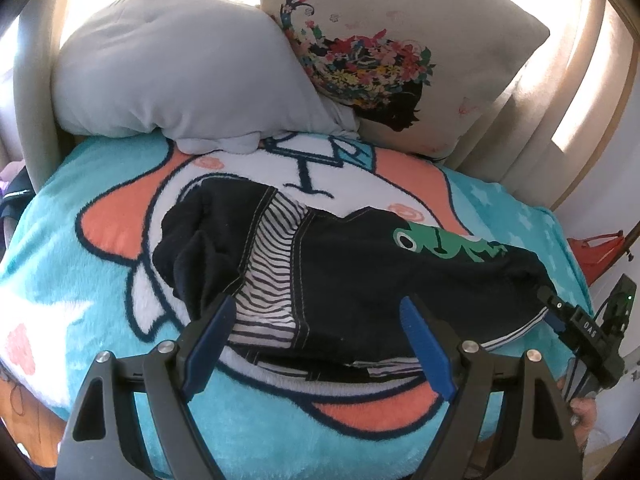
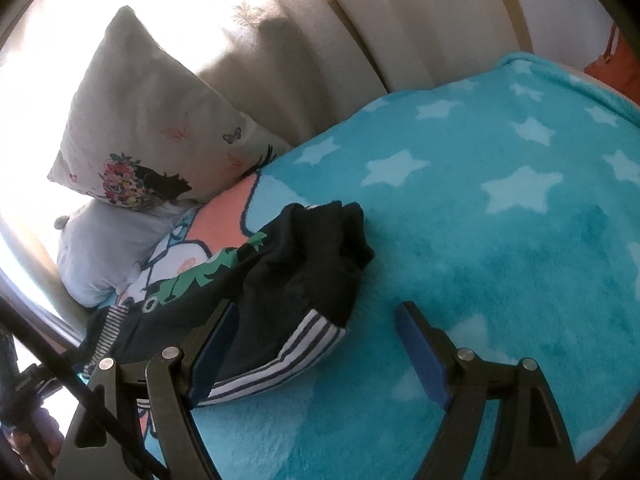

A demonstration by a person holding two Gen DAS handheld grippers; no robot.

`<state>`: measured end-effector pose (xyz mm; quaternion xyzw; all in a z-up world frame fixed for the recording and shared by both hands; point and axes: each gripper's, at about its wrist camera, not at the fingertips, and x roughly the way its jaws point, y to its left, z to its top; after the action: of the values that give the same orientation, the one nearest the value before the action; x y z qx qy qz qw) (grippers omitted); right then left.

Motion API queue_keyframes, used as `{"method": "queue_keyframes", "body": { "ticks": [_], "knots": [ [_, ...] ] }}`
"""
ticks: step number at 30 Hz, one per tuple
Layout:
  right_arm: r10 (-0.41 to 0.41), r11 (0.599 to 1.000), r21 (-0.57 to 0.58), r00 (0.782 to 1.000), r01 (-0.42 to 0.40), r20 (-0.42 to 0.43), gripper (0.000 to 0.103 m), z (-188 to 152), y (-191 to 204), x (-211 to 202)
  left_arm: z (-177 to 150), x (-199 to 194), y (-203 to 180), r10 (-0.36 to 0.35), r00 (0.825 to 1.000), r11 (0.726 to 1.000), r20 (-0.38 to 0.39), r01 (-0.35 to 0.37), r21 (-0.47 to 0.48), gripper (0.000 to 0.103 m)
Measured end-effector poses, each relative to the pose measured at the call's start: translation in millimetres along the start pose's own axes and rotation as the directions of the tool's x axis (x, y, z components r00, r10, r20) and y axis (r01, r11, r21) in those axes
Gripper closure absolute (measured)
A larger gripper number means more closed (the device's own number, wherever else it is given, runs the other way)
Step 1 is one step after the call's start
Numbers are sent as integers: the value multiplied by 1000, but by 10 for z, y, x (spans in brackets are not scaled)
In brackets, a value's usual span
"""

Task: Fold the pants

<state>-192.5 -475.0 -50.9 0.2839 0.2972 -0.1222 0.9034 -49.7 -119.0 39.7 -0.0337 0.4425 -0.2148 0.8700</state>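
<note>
My left camera looks low and close across the pants (image 1: 340, 280) toward the pillows (image 1: 280, 60); my right views their cuff end obliquely (both share the blanket (image 2: 500, 220)).

You've got a fluffy turquoise blanket (image 1: 60, 264) spread over the whole surface, with pale stars (image 2: 516, 194) scattered on it and a big cartoon figure in coral, white and navy outline (image 1: 120, 228) around the middle. Up at 11 o'clock in the left wrist view there's a soft grey plush pillow (image 1: 176, 76) with a little nub on top, and leaning against it at 1 o'clock sits a cream cushion (image 1: 400, 40) printed with butterflies and a flower-haired girl. Behind both runs a beige padded backrest (image 2: 304, 64). Something red (image 1: 596, 252) peeks in at 3 o'clock.
</note>
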Motion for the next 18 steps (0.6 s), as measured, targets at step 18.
{"method": "queue_keyframes", "body": {
  "ticks": [18],
  "knots": [
    [-16,999,31,1000,15,25,17,-4,-70,-93,1,-110,21,-20,1000,1000,21,20,-4,20]
  ]
}}
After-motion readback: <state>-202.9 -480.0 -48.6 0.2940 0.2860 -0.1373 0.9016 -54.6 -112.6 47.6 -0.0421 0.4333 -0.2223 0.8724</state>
